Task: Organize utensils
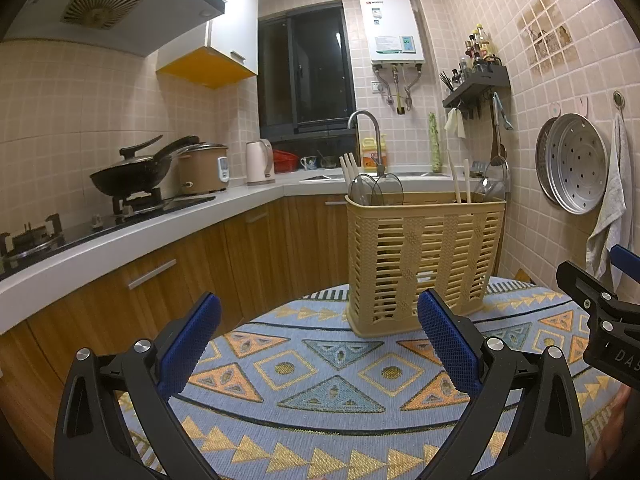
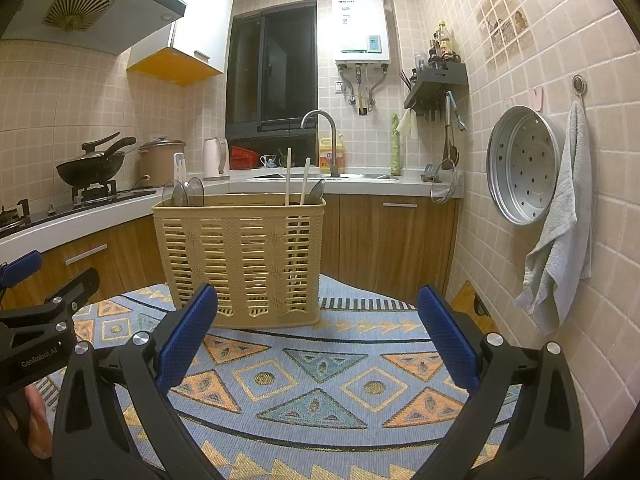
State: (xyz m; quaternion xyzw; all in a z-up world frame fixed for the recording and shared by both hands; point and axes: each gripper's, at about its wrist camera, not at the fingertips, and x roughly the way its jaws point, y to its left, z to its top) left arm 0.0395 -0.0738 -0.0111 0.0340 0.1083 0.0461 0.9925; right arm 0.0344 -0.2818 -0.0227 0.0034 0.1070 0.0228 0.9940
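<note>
A beige slotted utensil basket (image 1: 420,256) stands on the patterned tablecloth (image 1: 320,392); it also shows in the right wrist view (image 2: 240,256). Spoons (image 1: 374,190) stick out of its left end, and white chopsticks (image 1: 460,180) and a spoon out of its right end. My left gripper (image 1: 318,320) is open and empty, short of the basket. My right gripper (image 2: 316,316) is open and empty, also just short of the basket. Each gripper shows at the edge of the other's view.
A white counter (image 1: 132,240) with a wok (image 1: 132,172), rice cooker, kettle and sink runs along the left and back. A steamer tray (image 2: 520,164) and a towel (image 2: 560,232) hang on the right tiled wall.
</note>
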